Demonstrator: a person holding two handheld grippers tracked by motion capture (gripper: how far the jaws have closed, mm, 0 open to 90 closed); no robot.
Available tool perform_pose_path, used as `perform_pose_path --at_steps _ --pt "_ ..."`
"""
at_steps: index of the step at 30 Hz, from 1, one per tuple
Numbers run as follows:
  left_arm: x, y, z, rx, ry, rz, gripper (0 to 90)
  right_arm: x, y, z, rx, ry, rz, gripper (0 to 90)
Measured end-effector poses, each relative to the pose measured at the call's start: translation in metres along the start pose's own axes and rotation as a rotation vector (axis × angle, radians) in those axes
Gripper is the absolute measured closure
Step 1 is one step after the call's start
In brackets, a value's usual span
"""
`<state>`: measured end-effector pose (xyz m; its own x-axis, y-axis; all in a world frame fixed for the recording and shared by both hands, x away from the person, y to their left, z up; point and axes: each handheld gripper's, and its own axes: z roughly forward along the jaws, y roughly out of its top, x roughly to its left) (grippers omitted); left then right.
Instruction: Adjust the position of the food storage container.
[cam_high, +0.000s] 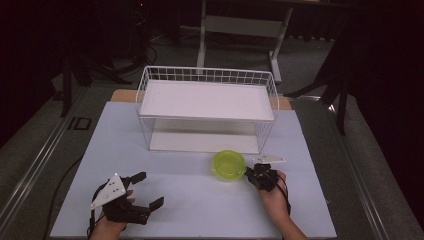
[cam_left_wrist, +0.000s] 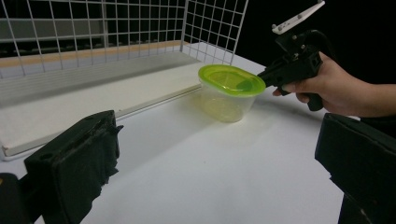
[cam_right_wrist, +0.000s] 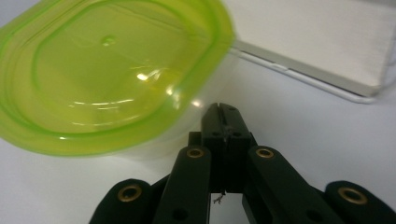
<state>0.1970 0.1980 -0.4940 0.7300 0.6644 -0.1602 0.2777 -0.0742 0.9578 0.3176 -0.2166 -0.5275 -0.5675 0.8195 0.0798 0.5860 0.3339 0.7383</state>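
A clear tub with a lime-green lid (cam_high: 229, 164) (cam_left_wrist: 229, 91) (cam_right_wrist: 107, 70) stands on the white table top, just in front of the wire shelf. My right gripper (cam_high: 248, 173) (cam_right_wrist: 222, 111) is shut, its jaws pressed together with nothing between them; the tip sits right at the tub's right side, under the lid's rim. The left gripper view shows that gripper (cam_left_wrist: 264, 75) touching the lid's edge, held by a hand. My left gripper (cam_high: 150, 189) (cam_left_wrist: 219, 158) stays open and empty near the front left of the table, pointing toward the tub.
A white wire basket shelf (cam_high: 207, 75) (cam_left_wrist: 93, 28) with a flat upper deck and a white base board (cam_right_wrist: 327, 42) stands at the back middle of the white table top (cam_high: 190, 195). Table legs and dark floor lie beyond.
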Motion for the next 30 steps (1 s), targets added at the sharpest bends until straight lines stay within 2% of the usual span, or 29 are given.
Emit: perform_pose_path --at_steps 4,7,17,23,30 --pt "0.0 0.0 0.001 0.001 0.001 -0.002 0.7 -0.004 -0.002 -0.002 0.004 -0.003 0.017 90.0" --pt "0.001 0.0 0.001 0.01 0.0 -0.003 0.7 -0.002 -0.004 0.001 0.011 0.012 0.025 90.0" --pt "0.001 -0.001 0.002 0.013 0.0 -0.007 0.7 0.016 0.004 0.012 0.02 0.052 0.007 90.0" --pt "0.001 0.0 0.001 0.01 -0.002 -0.009 0.7 0.031 0.013 0.023 0.016 0.079 -0.017 90.0" --pt "0.001 0.0 0.0 0.006 -0.002 -0.009 0.7 0.043 0.02 0.035 0.01 0.103 -0.026 90.0"
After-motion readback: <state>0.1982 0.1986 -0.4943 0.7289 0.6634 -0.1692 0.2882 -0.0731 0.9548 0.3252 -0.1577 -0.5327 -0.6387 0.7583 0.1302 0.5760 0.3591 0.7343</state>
